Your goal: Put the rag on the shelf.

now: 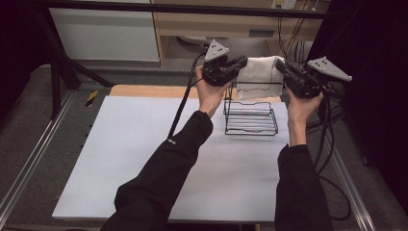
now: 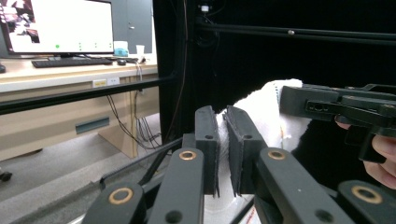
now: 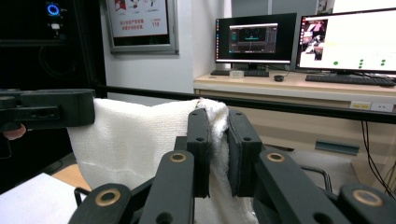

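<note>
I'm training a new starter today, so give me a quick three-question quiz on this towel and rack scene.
1. True or false: both tongs grip the white terry-cloth towel.
2. What stands on the white table sheet below the towel?
A. black wire rack
B. blue bucket
C. wooden box
3. Which tongs hold the towel's left end in the high view?

Key: 1 true. 2 A. 3 the left tongs; the right tongs hold the other end.

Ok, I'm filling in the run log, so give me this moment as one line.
left gripper: shut on white towel | right gripper: shut on white towel | towel: stretched between them above wire basket | basket: on table
</note>
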`<action>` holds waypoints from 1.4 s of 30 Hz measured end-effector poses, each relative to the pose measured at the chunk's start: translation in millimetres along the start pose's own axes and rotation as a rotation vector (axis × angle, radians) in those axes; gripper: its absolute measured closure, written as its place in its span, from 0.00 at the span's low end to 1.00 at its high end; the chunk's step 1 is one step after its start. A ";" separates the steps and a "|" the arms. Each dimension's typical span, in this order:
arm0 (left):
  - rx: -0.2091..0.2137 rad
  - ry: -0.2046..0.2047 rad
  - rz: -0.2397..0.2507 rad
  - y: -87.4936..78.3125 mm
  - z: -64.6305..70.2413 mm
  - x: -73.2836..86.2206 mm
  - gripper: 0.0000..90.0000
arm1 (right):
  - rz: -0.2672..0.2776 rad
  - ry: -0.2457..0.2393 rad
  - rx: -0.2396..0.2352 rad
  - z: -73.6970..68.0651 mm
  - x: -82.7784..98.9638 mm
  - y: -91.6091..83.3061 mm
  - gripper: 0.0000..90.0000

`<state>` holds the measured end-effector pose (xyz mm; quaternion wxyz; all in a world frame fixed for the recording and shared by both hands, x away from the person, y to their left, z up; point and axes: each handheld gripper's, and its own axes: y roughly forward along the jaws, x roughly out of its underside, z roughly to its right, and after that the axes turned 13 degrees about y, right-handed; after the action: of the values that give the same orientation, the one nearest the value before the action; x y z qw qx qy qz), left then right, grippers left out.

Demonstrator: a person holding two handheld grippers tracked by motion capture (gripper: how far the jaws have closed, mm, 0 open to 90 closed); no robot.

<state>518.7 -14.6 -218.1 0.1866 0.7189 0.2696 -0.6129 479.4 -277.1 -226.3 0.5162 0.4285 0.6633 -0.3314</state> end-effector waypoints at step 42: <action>0.087 -0.007 -0.106 -25.3 30.9 17.6 0.87 | -0.102 -0.042 -0.025 -9.3 23.1 -45.1 0.89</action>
<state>480.8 -10.4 -239.3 0.1236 0.7091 0.2797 -0.6354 432.3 -282.3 -246.5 0.5177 0.3808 0.6774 -0.3579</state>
